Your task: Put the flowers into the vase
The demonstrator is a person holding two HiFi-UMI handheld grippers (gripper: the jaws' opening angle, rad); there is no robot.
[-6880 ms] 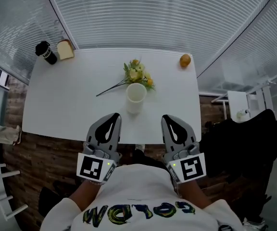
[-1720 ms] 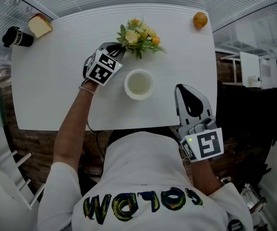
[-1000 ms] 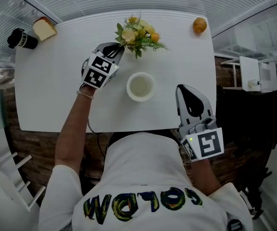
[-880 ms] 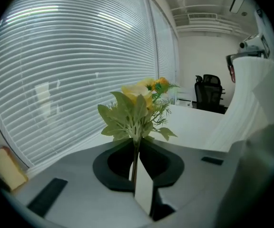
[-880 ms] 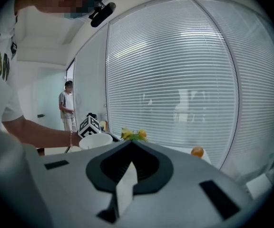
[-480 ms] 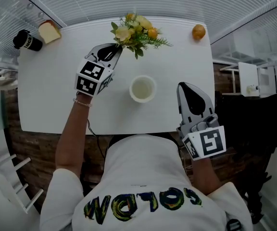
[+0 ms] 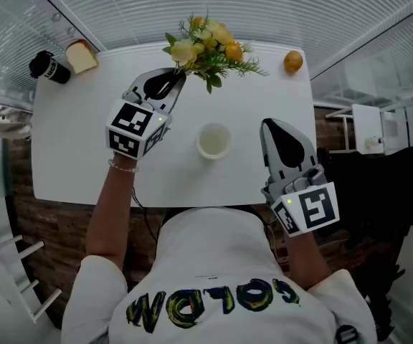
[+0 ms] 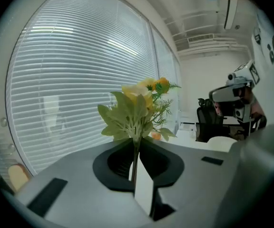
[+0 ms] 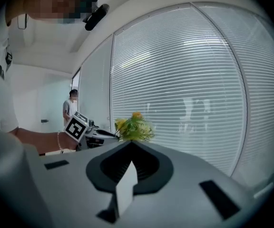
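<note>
Standing by the white table (image 7: pixel 70 149), I see the left gripper (image 7: pixel 172 83) with its jaws pinched on the thin stem of the flowers (image 7: pixel 208 49). The blooms fan out toward the top centre of the head view. In the left gripper view the stem runs nearly straight up between the pads, with the leaves and yellow heads just past the tips. The vase (image 7: pixel 214 140) stands open-mouthed at the middle of the frame, below and to the right of those jaws and well apart from the bouquet. The stem's lower end (hidden under the gripper) is the part that must meet that mouth, so I'd expect the bunch to need swinging down and right. The right gripper (image 7: pixel 272 126), jaws together on nothing, waits just right of the vase.
</note>
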